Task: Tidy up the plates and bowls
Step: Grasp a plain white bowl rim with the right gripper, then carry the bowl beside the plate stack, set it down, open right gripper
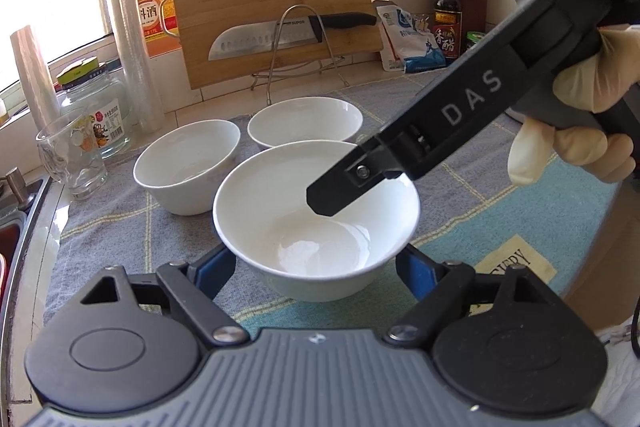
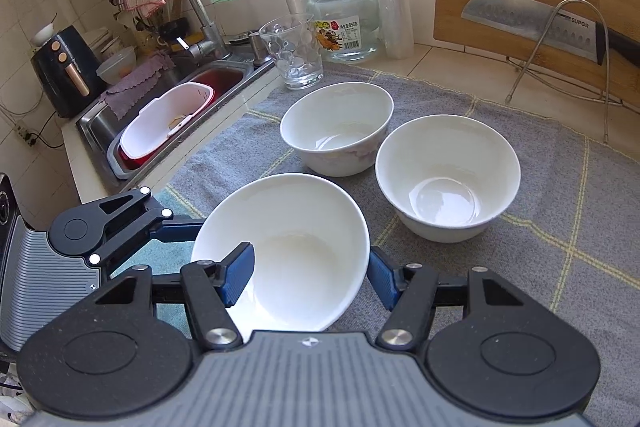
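Note:
Three white bowls stand on a grey checked cloth [image 1: 420, 107]. The near bowl [image 1: 316, 215] also shows in the right wrist view [image 2: 296, 251]. My left gripper [image 1: 316, 271] is open, its blue pads on either side of this bowl's base. My right gripper [image 2: 310, 277] is open with one blue finger [image 2: 238, 275] inside the bowl and the other outside its rim; it reaches in from the upper right in the left wrist view. Two more bowls stand behind: one left [image 1: 186, 171] [image 2: 336, 127], one right [image 1: 306, 121] [image 2: 446, 175].
A drinking glass [image 1: 72, 159] [image 2: 292, 51] and a jar [image 1: 98, 107] stand at the cloth's left edge, by the sink [image 2: 160, 115]. A cutting board [image 1: 272, 11] with a knife [image 1: 280, 31] on a wire rack stands behind. Bottles [image 1: 448, 11] are at the back right.

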Action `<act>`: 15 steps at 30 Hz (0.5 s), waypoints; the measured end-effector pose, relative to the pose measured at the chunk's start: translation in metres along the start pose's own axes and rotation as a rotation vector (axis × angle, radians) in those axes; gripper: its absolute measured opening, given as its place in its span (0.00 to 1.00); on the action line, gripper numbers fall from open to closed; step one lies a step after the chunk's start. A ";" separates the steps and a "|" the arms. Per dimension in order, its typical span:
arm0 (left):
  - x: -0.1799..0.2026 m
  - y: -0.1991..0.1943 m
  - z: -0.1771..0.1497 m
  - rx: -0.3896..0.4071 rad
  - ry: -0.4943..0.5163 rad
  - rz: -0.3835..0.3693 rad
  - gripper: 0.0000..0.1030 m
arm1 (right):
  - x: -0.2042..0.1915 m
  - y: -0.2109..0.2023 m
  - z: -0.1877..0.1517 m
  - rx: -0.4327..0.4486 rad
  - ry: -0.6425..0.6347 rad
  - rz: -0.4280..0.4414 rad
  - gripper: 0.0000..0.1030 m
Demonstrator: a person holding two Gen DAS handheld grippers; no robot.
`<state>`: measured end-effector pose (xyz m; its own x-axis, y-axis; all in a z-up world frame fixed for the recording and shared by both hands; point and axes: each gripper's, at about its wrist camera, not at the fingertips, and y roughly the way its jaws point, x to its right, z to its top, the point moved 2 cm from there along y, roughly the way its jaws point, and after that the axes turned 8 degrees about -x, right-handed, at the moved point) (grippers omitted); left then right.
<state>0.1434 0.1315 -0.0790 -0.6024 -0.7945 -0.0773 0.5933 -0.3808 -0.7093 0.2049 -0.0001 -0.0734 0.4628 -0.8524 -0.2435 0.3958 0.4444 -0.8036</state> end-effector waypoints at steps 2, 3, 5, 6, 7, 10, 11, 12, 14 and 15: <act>0.005 0.000 0.003 0.000 0.009 -0.014 0.84 | 0.004 -0.006 -0.005 0.004 0.009 -0.010 0.66; 0.008 0.001 0.004 0.001 0.014 -0.023 0.84 | 0.006 -0.010 -0.008 0.007 0.015 -0.016 0.66; 0.014 0.002 0.007 0.001 0.025 -0.037 0.84 | 0.010 -0.014 -0.013 0.008 0.025 -0.028 0.66; 0.017 0.003 0.008 0.003 0.029 -0.046 0.84 | 0.013 -0.017 -0.016 0.009 0.030 -0.036 0.66; 0.021 0.004 0.009 0.003 0.033 -0.055 0.84 | 0.016 -0.020 -0.019 0.007 0.035 -0.043 0.66; 0.032 0.008 0.012 0.001 0.046 -0.078 0.84 | 0.022 -0.026 -0.028 0.003 0.049 -0.060 0.66; 0.036 0.009 0.013 0.000 0.053 -0.086 0.84 | 0.025 -0.028 -0.031 0.001 0.056 -0.064 0.66; 0.039 0.010 0.014 -0.001 0.059 -0.091 0.84 | 0.027 -0.031 -0.034 0.000 0.061 -0.067 0.66; 0.046 0.012 0.015 -0.003 0.065 -0.104 0.84 | 0.032 -0.035 -0.039 0.000 0.070 -0.072 0.66; 0.049 0.013 0.016 -0.005 0.066 -0.111 0.84 | 0.034 -0.038 -0.042 0.001 0.077 -0.075 0.66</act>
<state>0.1302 0.0802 -0.0812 -0.6983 -0.7145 -0.0436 0.5179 -0.4623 -0.7198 0.1721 -0.0575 -0.0742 0.3697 -0.9018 -0.2237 0.4281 0.3790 -0.8204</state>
